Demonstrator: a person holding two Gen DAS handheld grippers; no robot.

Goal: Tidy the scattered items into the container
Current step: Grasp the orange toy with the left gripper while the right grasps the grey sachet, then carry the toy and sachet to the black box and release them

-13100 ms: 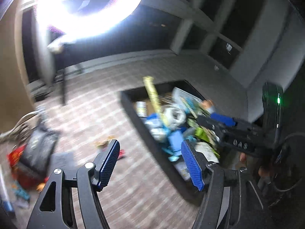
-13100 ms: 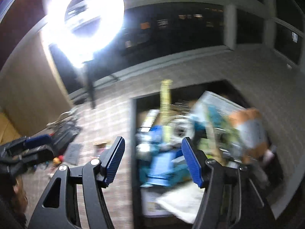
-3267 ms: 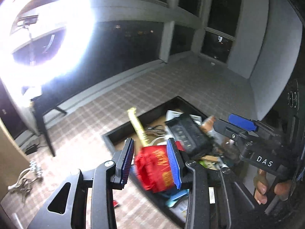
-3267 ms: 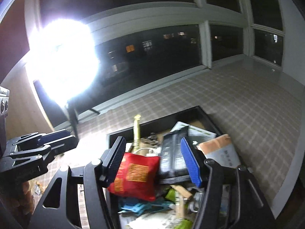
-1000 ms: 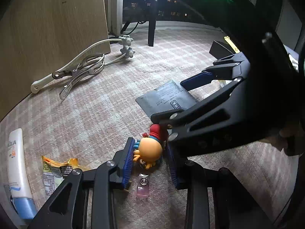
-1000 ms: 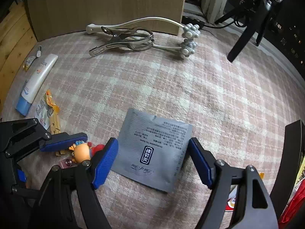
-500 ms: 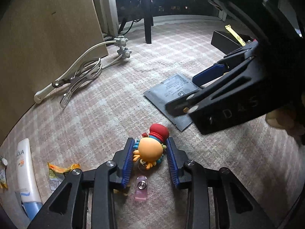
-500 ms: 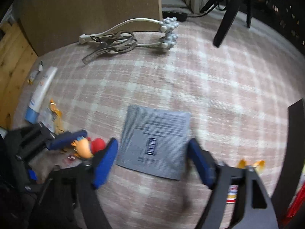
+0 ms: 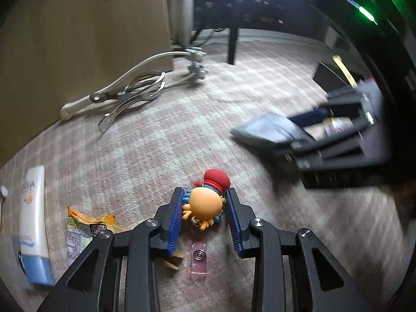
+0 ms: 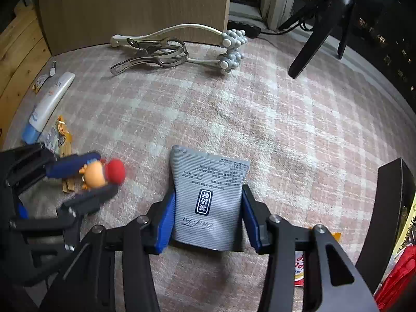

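My left gripper (image 9: 205, 212) is shut on an orange cartoon figure keychain with a red cap (image 9: 208, 200); its clear strap (image 9: 199, 257) hangs below. It also shows in the right wrist view (image 10: 100, 173), lifted off the carpet. My right gripper (image 10: 208, 208) is shut on a grey striped pouch (image 10: 208, 197), squeezed between the blue pads; the pouch shows in the left wrist view (image 9: 265, 130). The black container's edge (image 10: 390, 208) is at the right, with red and yellow items inside.
On the checked carpet lie a white sunscreen tube (image 9: 33, 221), a yellow snack wrapper (image 9: 85, 226), metal tongs (image 10: 153, 54), a white ball massager (image 10: 228, 49) and a small orange packet (image 10: 301, 267). A wooden panel (image 10: 130, 5) and a tripod leg (image 10: 312, 41) stand behind.
My right gripper has closed onto the grey pouch and raised it off the carpet. My left gripper has tightened on the keychain and lifted it.
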